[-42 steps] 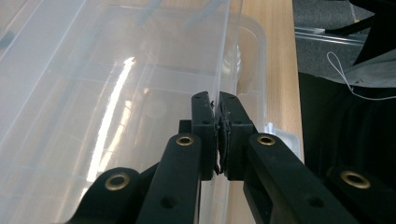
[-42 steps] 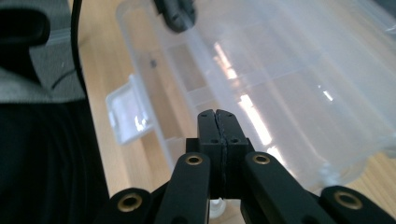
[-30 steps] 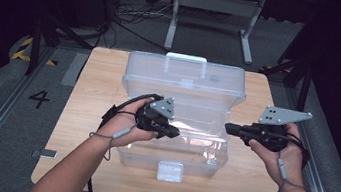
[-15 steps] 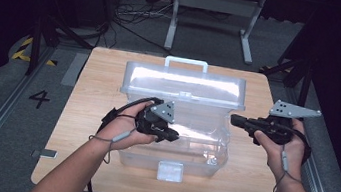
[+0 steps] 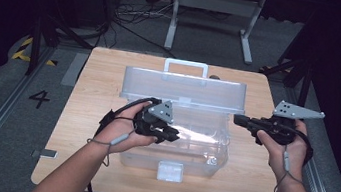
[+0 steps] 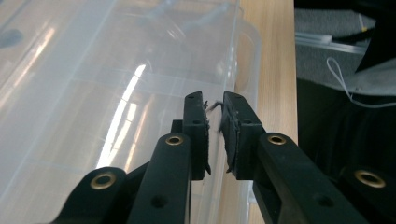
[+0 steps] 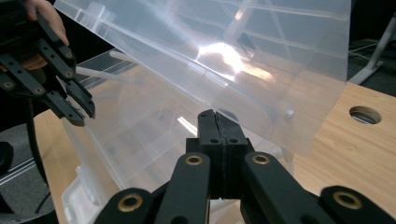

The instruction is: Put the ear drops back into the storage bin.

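Currently: clear storage box point(image 5: 175, 137) at bench point(image 5: 90, 115) centre, lid point(image 5: 184, 90) raised at 12 o'clock. Left gripper point(image 5: 173, 136) jaws just parting, nothing between; right gripper point(image 5: 237, 119) shut, empty, beneath the lid's edge. I'd push the lid up gently.

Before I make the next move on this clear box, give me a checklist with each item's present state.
1. Lid raised behind the box: ok.
2. Left gripper free: ok; its jaws have just been opening, with nothing between them.
3. Right gripper empty: ok; jaws shut on nothing.
4. Right gripper clear of the lid's edge: cannot tell.
5. Front latch undone: ok, it hangs loose.
6. Box fully on the table: ok.
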`<state>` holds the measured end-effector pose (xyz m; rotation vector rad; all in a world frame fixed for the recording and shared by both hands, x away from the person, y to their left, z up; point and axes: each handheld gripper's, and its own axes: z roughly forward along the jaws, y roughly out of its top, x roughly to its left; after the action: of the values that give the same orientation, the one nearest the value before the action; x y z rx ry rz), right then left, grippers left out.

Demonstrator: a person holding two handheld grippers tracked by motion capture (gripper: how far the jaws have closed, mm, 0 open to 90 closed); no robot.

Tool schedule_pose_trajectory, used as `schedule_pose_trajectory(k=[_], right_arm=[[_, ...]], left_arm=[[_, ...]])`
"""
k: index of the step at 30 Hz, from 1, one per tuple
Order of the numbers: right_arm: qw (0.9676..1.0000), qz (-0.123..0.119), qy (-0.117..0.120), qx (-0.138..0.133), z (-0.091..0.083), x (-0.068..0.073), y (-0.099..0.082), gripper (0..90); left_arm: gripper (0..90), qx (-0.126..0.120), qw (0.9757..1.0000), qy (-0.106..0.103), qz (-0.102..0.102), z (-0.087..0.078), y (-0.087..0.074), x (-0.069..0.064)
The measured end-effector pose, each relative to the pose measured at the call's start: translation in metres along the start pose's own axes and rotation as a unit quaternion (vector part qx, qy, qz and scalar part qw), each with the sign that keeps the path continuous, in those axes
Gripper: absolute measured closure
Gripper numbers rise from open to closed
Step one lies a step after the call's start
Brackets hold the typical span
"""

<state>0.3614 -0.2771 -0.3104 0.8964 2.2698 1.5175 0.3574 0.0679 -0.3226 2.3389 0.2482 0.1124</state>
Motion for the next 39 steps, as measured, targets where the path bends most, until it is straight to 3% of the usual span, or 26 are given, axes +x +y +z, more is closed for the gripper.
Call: schedule_pose_trajectory(k=[4, 9, 20, 28, 29, 39], right_arm=[[1.0, -0.001, 0.0, 0.0, 0.0, 0.0, 0.0, 90.0], [1.0, -0.004, 0.001, 0.0, 0.0, 0.0, 0.0, 90.0], [0.9999, -0.012, 0.006, -0.001, 0.0, 0.0, -0.002, 90.0], [0.9999, -0.01, 0.01, -0.007, -0.003, -0.001, -0.006, 90.0], [0.9999, -0.008, 0.009, -0.009, -0.003, 0.0, -0.007, 90.0], [0.9999, -0.007, 0.008, -0.012, -0.005, 0.003, -0.012, 90.0]], left_arm=[[79.7, -0.016, 0.9998, 0.001, -0.01, -0.006, -0.002, 0.001], [82.1, -0.043, 0.9983, 0.02, -0.034, -0.018, -0.009, 0.002], [86.8, -0.092, 0.9909, 0.043, -0.088, -0.045, -0.031, 0.004], [87.9, -0.114, 0.9828, 0.07, -0.127, -0.062, -0.047, 0.004], [88.1, -0.114, 0.9827, 0.069, -0.129, -0.063, -0.049, 0.004], [88.6, -0.143, 0.9708, 0.1, -0.165, -0.081, -0.072, 0.007]])
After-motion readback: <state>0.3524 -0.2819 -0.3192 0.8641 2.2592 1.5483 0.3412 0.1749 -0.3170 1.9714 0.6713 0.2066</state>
